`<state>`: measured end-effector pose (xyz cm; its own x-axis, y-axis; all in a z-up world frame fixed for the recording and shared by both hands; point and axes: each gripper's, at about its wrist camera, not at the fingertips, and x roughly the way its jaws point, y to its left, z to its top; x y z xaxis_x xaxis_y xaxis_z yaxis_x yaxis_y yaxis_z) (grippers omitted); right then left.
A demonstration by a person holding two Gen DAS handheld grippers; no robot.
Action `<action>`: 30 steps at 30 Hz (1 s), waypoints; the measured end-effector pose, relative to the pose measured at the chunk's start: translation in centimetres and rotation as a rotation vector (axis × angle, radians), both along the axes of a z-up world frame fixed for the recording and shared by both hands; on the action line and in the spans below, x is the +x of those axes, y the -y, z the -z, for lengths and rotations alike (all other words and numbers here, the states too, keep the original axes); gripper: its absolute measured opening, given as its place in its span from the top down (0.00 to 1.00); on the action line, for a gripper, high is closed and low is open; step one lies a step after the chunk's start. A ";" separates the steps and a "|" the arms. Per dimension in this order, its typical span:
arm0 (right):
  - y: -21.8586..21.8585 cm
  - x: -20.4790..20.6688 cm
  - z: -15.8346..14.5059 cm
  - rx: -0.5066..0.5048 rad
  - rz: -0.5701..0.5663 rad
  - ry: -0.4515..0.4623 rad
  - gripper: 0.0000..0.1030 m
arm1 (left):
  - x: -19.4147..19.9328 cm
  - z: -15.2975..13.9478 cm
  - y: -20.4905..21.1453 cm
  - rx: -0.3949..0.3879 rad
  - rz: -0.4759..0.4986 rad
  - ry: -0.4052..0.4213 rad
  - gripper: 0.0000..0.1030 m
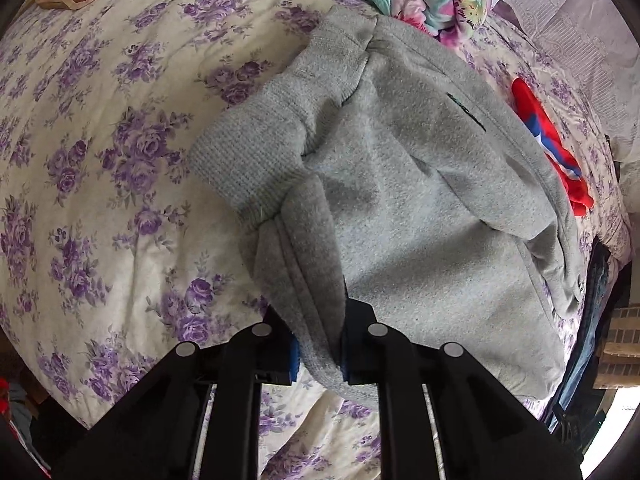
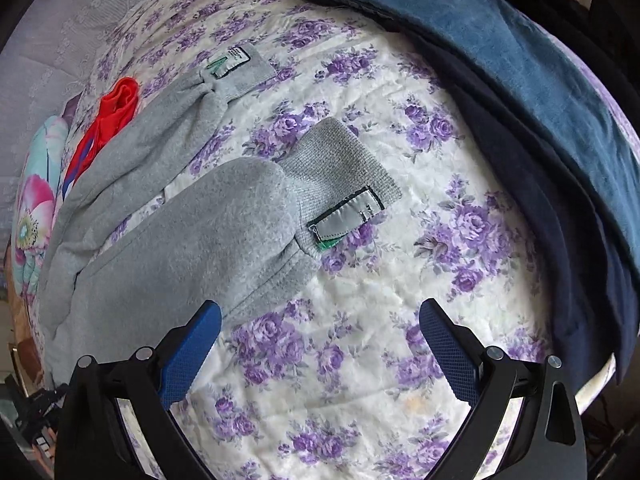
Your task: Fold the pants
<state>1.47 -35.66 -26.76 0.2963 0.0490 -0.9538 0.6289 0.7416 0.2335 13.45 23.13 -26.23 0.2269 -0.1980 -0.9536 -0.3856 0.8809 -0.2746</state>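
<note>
At the bottom centre of the left wrist view, my left gripper [image 1: 319,354] is pinched tight on a thick fold of the grey pants [image 1: 400,208], I judge so the fabric can be lifted and carried over. Their bulk fills the middle of that frame on the floral bedspread [image 1: 100,140]. Low in the right wrist view, my right gripper [image 2: 320,344] hangs spread wide and empty over bare bedspread, its left blue pad just beside the nearer leg, whose ribbed cuff [image 2: 340,168] sits mid-frame. I'd read that as readying a grab there. Jeans [image 2: 500,40] lie along the upper right, out of the way.
</note>
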 end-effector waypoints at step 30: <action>-3.7 -3.9 1.6 -0.011 -0.141 -0.120 0.40 | -9.7 -0.8 -2.9 0.040 -0.025 -0.059 0.54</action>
<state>-2.41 -31.95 -28.35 0.1714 0.0709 -0.9826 0.5417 0.8263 0.1541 3.78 26.05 -25.38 0.1745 -0.1545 -0.9725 -0.4219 0.8806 -0.2156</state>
